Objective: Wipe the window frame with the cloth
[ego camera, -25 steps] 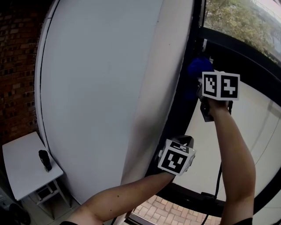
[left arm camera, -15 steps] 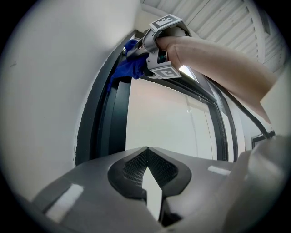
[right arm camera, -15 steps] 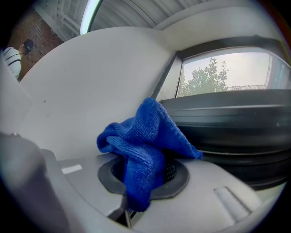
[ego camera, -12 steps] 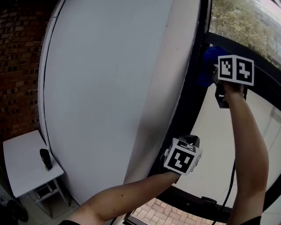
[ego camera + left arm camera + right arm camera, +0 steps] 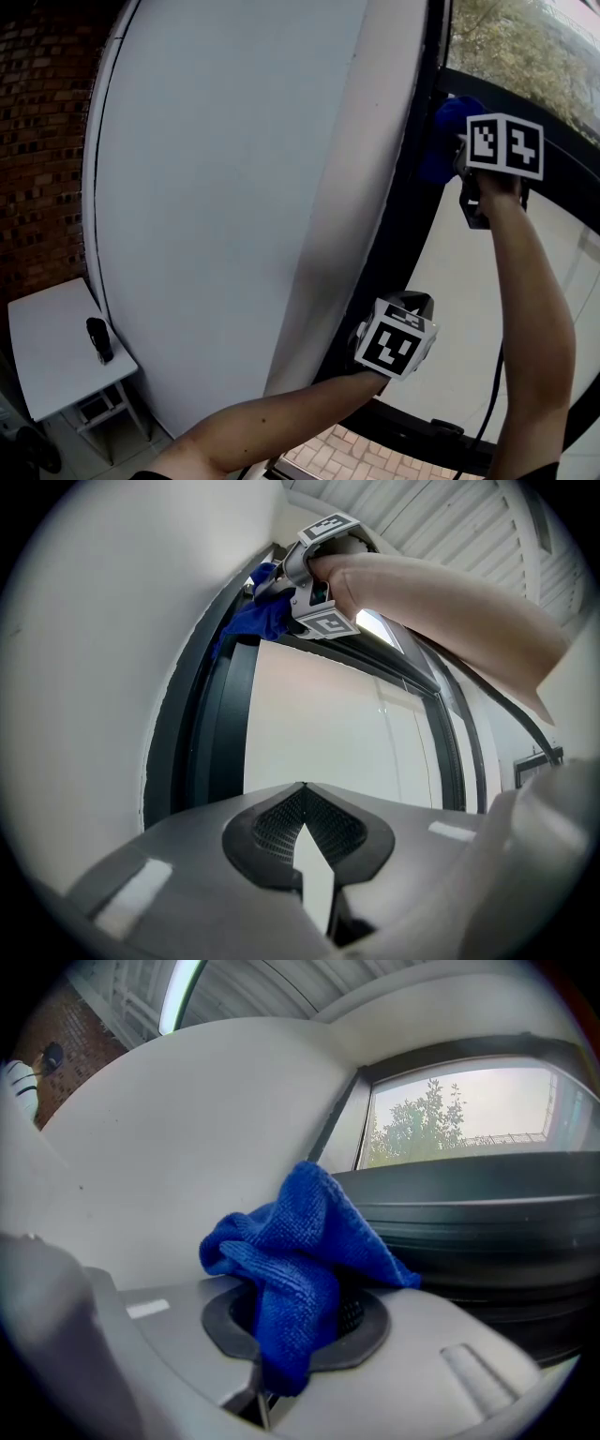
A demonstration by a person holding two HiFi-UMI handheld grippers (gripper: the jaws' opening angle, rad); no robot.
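Observation:
A blue cloth [image 5: 300, 1260] is bunched between the jaws of my right gripper [image 5: 295, 1321], which is shut on it. In the head view that right gripper [image 5: 459, 155] presses the blue cloth [image 5: 442, 141] against the black window frame [image 5: 412, 216], high up where the upright meets a crossbar. The left gripper view shows the same blue cloth [image 5: 251, 619] against the dark window frame [image 5: 211, 733]. My left gripper [image 5: 412, 302] hangs lower beside the frame's upright. Its jaws [image 5: 305, 832] are shut with nothing between them.
A broad white wall panel [image 5: 234, 187] fills the left of the frame. A small white table [image 5: 52, 356] with a dark object [image 5: 97, 339] stands at the lower left by a brick wall [image 5: 37, 131]. Trees [image 5: 422, 1119] show through the glass.
Over the last second my right gripper carried the cloth up and to the right along the frame's upright to the crossbar. The left gripper barely shifted.

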